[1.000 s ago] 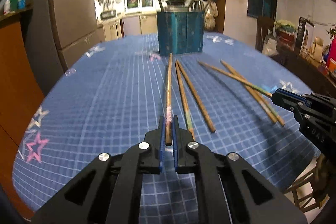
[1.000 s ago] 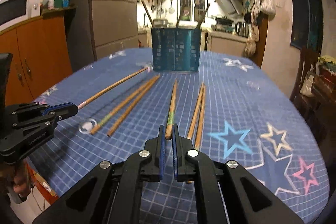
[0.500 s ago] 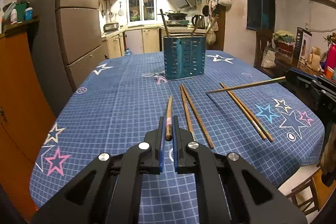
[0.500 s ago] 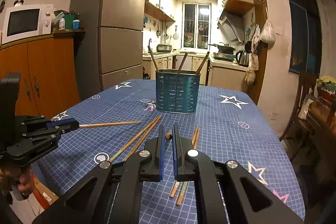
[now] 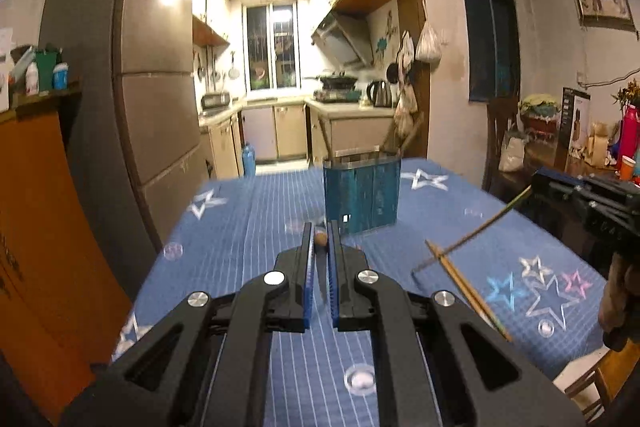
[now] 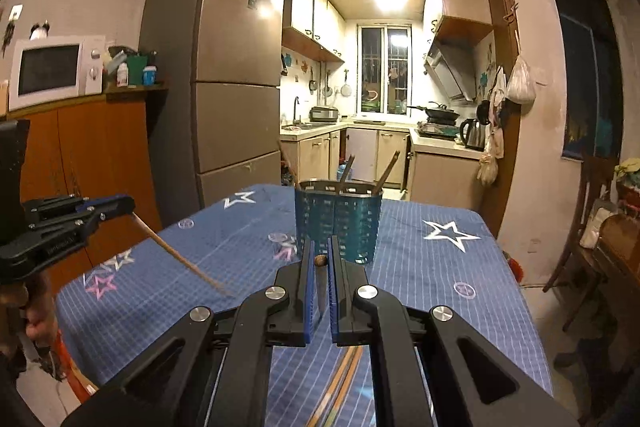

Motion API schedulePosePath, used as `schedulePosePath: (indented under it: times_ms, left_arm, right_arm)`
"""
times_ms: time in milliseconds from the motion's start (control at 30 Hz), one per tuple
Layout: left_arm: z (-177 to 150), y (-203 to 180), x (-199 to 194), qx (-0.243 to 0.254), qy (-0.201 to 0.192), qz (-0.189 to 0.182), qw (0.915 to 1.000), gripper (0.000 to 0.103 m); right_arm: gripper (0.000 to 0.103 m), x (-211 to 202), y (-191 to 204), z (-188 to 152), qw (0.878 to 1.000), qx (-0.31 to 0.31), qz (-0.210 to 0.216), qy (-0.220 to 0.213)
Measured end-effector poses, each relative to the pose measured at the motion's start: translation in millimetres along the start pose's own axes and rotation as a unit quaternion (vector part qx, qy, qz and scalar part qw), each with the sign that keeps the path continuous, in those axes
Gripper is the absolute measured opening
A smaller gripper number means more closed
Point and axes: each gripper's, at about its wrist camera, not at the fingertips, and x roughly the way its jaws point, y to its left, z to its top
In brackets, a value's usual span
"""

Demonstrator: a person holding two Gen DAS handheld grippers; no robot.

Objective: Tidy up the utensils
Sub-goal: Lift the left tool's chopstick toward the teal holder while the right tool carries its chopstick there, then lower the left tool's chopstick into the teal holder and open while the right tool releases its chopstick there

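Note:
My left gripper (image 5: 320, 233) is shut on a wooden chopstick (image 5: 320, 238), seen end-on, lifted above the blue tablecloth (image 5: 248, 227). My right gripper (image 6: 319, 247) is shut on another chopstick (image 6: 320, 259), also end-on and lifted. From the left wrist view the right gripper (image 5: 538, 179) shows with its chopstick (image 5: 472, 235) slanting down. From the right wrist view the left gripper (image 6: 120, 205) shows with its chopstick (image 6: 180, 259). The blue utensil holder (image 6: 338, 223) stands at mid table with a few sticks in it; it also shows in the left wrist view (image 5: 362, 195).
Loose chopsticks lie on the cloth (image 5: 464, 287) and under my right gripper (image 6: 340, 383). A fridge (image 6: 224, 67) and orange cabinet (image 6: 92, 155) stand left of the table. A chair (image 6: 588, 219) and a cluttered sideboard (image 5: 580, 147) stand to the right.
Both grippers have lifted their chopsticks off the table and tilted up, so the sticks now hang down from the jaws. The holder looks closer.

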Motion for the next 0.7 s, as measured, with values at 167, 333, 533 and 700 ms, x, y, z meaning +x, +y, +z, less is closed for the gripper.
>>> schedulePosePath:
  times_ms: [167, 333, 533, 700]
  left_arm:
    - [33.5, 0.9, 20.5, 0.001, 0.002, -0.018, 0.9998, 0.005]
    - [59.8, -3.3, 36.1, 0.007, 0.008, -0.032, 0.9994, 0.005]
    - [86.9, -8.0, 46.1, 0.007, 0.006, -0.046, 0.9989, 0.005]
    - [116.6, -13.9, 47.5, 0.008, -0.005, -0.052, 0.9986, 0.005]
  right_arm:
    - [0.007, 22.6, -15.0, 24.9, 1.000, 0.010, 0.022, 0.010]
    - [0.007, 37.1, -23.0, 48.8, 0.999, 0.013, 0.041, 0.016]
    - [0.007, 38.7, -25.3, 82.7, 0.999, -0.001, 0.046, 0.001]
    - [0.007, 34.5, -26.0, 118.5, 0.999, -0.011, 0.047, -0.024]
